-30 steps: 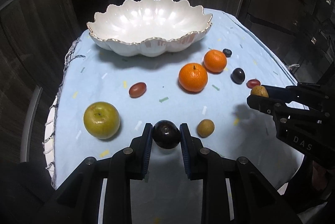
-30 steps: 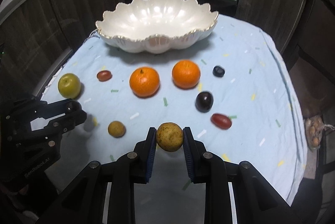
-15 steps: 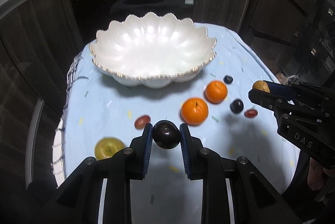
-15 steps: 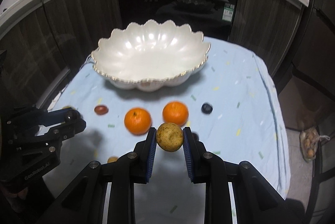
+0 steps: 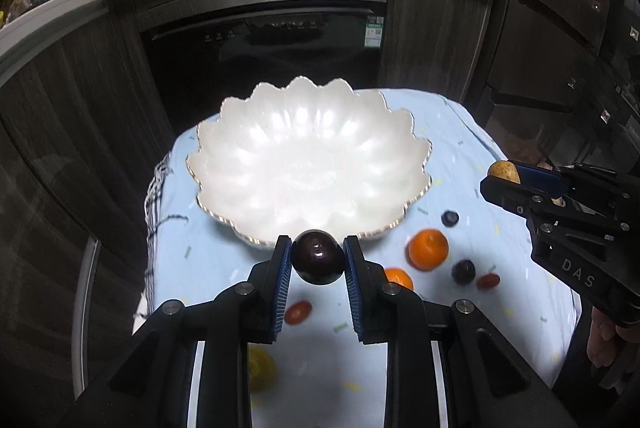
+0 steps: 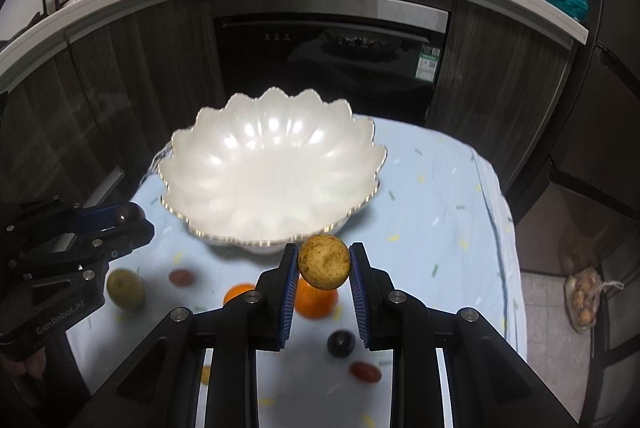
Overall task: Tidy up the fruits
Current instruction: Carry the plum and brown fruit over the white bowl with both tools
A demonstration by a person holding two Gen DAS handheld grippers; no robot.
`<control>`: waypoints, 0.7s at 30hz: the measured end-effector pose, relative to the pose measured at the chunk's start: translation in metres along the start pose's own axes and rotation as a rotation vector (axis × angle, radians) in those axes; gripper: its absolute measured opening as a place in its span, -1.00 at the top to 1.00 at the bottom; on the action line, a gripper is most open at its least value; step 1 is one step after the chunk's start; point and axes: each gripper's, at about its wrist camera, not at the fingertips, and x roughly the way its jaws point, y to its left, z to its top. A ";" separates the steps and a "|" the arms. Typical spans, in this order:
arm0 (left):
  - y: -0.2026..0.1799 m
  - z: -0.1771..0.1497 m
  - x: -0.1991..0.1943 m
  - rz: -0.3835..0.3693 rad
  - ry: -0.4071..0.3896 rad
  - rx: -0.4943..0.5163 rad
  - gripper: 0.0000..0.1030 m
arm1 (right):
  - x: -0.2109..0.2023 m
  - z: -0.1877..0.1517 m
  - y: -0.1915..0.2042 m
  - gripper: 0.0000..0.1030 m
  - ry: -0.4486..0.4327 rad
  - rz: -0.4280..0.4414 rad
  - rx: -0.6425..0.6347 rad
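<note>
**Tools and fruit, bench with bowl**

Left tool (image 5: 318, 262): clamped on a dark plum (image 5: 318, 260), held in the air just short of the near rim of the white scalloped bowl (image 5: 308, 156).

Right tool (image 6: 324, 264): clamped on a small speckled yellow-brown fruit (image 6: 324, 262), also raised before the bowl's near rim.

Bowl: holds no fruit, stands at the far end of the bench, on a pale blue cloth (image 5: 460, 148).

Loose on the cloth, near side of the bowl: two oranges (image 5: 427, 249), a green apple (image 6: 125, 287), a second dark plum (image 5: 463, 271), two small red fruits (image 5: 298, 312), one small dark berry (image 5: 450, 218).
</note>
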 end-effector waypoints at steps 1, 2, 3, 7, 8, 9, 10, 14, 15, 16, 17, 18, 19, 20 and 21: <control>0.001 0.003 0.000 0.002 -0.003 0.000 0.48 | 0.000 0.003 0.000 0.48 -0.005 -0.001 -0.002; 0.002 0.006 0.001 0.005 -0.006 0.000 0.48 | 0.000 0.006 0.000 0.48 -0.008 -0.003 -0.003; 0.003 0.008 0.001 0.007 -0.008 0.000 0.48 | 0.000 0.009 0.000 0.48 -0.013 -0.003 -0.002; 0.007 0.019 0.003 0.008 -0.013 -0.012 0.48 | 0.000 0.023 -0.001 0.48 -0.035 -0.004 0.002; 0.009 0.021 0.003 0.009 -0.016 -0.017 0.48 | 0.000 0.026 -0.001 0.48 -0.039 -0.004 0.003; 0.010 0.023 0.003 0.011 -0.018 -0.019 0.48 | 0.000 0.030 -0.001 0.48 -0.043 -0.005 0.005; 0.011 0.025 0.003 0.014 -0.021 -0.022 0.48 | 0.000 0.033 -0.001 0.48 -0.047 -0.005 0.007; 0.016 0.034 0.004 0.021 -0.030 -0.040 0.48 | 0.002 0.045 -0.003 0.48 -0.055 -0.003 0.017; 0.018 0.037 0.005 0.024 -0.033 -0.049 0.48 | 0.003 0.047 -0.003 0.48 -0.057 -0.003 0.021; 0.019 0.039 0.006 0.025 -0.035 -0.055 0.48 | 0.004 0.049 -0.003 0.48 -0.058 -0.001 0.026; 0.021 0.041 0.007 0.027 -0.036 -0.062 0.48 | 0.005 0.051 -0.004 0.48 -0.057 0.000 0.031; 0.022 0.043 0.009 0.031 -0.038 -0.070 0.48 | 0.007 0.052 -0.005 0.48 -0.055 0.002 0.039; 0.022 0.044 0.010 0.034 -0.038 -0.075 0.48 | 0.009 0.053 -0.006 0.48 -0.052 0.004 0.048; 0.023 0.045 0.012 0.036 -0.037 -0.081 0.48 | 0.010 0.054 -0.007 0.48 -0.049 0.005 0.056; 0.024 0.046 0.014 0.039 -0.036 -0.087 0.48 | 0.013 0.055 -0.008 0.48 -0.045 0.006 0.067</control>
